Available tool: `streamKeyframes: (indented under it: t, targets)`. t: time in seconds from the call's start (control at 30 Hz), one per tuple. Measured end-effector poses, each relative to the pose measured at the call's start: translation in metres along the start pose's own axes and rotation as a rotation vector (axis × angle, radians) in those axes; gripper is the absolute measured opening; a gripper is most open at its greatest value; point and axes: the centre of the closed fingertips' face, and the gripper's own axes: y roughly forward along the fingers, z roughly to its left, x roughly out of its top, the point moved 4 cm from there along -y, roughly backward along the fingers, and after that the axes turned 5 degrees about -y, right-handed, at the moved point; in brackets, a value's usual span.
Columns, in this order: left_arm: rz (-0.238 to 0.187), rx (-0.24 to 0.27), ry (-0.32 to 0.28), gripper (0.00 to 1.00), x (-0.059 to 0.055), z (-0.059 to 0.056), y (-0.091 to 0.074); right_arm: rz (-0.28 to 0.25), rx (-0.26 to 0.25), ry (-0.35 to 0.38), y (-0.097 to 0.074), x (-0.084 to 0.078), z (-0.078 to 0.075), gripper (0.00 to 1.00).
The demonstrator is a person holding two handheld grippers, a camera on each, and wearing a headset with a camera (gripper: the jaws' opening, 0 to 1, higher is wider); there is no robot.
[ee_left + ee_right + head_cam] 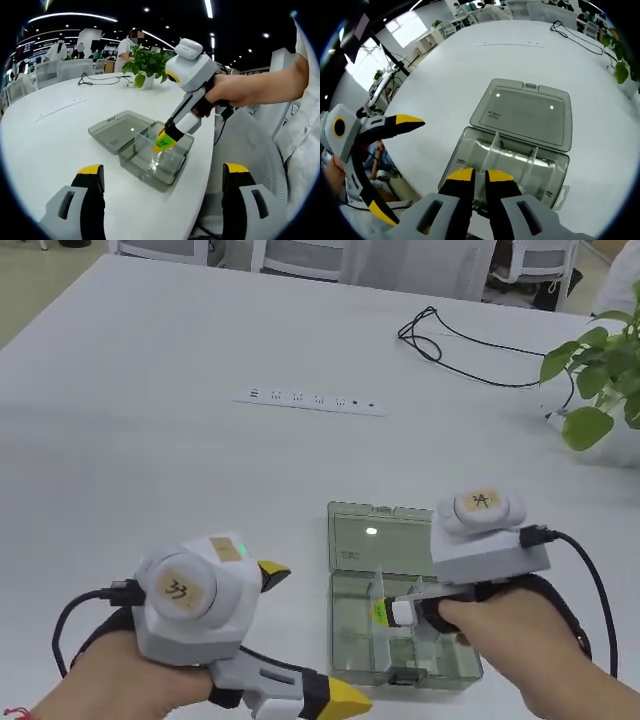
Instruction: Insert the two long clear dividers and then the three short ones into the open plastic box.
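Right gripper view: the right gripper [480, 176] hangs over the near wall of the open plastic box [454, 161], its 2 yellow-tipped jaws pressed almost together with only a sliver of gap. A clear divider [489, 155] stands on edge in the box and runs straight into that gap. I judge the jaws are pinching its top edge, though clear plastic against clear plastic makes the contact hard to confirm. The strip's long axis points away from the gripper toward the lid [530, 112], which lies flat open on the white tabletop [200, 350]. It meets a crosswise divider [520, 152] running the box's length, so at least 2 pieces are in or nearly in. I cannot count the rest.

Left gripper view: the left gripper [162, 172] is spread wide and holds nothing. It is aimed at the box from its left side, near but not touching. In the head view the box sits close in front of me, to the right, with the right gripper's tip dipped into it.

As I read it, the coming move turns on 1 relation. The divider lies directly beneath the right gripper, so a straight downward push should seat it, provided the strip is kept upright. The right gripper is plainly the nearer.
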Motion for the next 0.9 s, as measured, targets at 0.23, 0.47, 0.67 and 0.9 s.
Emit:
streamKeyframes:
  t: [0.23, 0.47, 0.67, 0.9]
  targets:
    - [-0.004, -0.014, 0.032, 1.0, 0.001, -0.001, 0.001, 0.005, 0.038, 0.0, 0.005, -0.004, -0.002, 0.1]
    - [0.0, -0.01, 0.048, 1.0, 0.002, -0.001, 0.001, 0.008, 0.059, -0.001, 0.011, -0.008, -0.004, 0.11]
    - [-0.001, 0.001, 0.048, 1.0, 0.004, -0.002, 0.0, 0.001, 0.073, 0.007, 0.012, -0.008, -0.004, 0.12]
    - [-0.005, 0.021, 0.047, 1.0, 0.006, -0.004, -0.003, -0.035, 0.13, 0.039, 0.006, -0.006, -0.004, 0.15]
